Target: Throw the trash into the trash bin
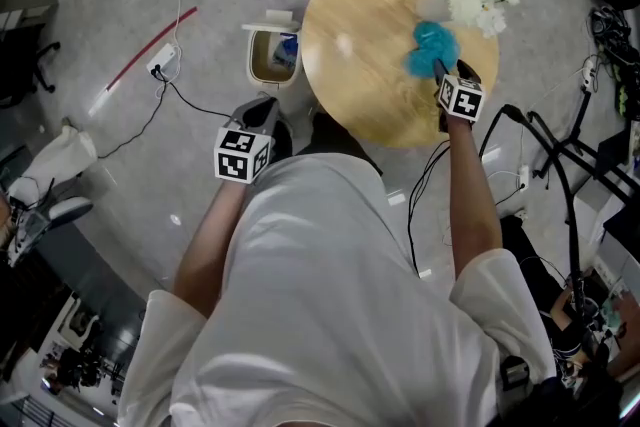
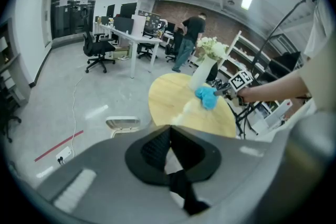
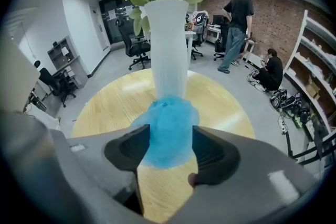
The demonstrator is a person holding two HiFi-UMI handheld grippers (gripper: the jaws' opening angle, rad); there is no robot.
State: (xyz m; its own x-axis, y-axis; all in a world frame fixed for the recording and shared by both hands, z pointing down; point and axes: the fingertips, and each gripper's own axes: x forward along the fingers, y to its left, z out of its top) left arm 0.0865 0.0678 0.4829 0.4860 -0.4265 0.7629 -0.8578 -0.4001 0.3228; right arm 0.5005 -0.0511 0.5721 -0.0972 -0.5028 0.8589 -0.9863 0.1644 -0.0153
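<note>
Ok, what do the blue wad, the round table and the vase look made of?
Blue wad: probably crumpled tissue or soft netting, puffy and wrinkled. Round table: pale wood or laminate, visible grain, faint sheen. Vase: matte white, frosted glass or plastic; unclear.

light: bright ceiling strips | gripper views: fisheye, dark vignetted corners | focus: sharp

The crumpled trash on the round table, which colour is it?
The trash is bright blue, clearest in the right gripper view.
</note>
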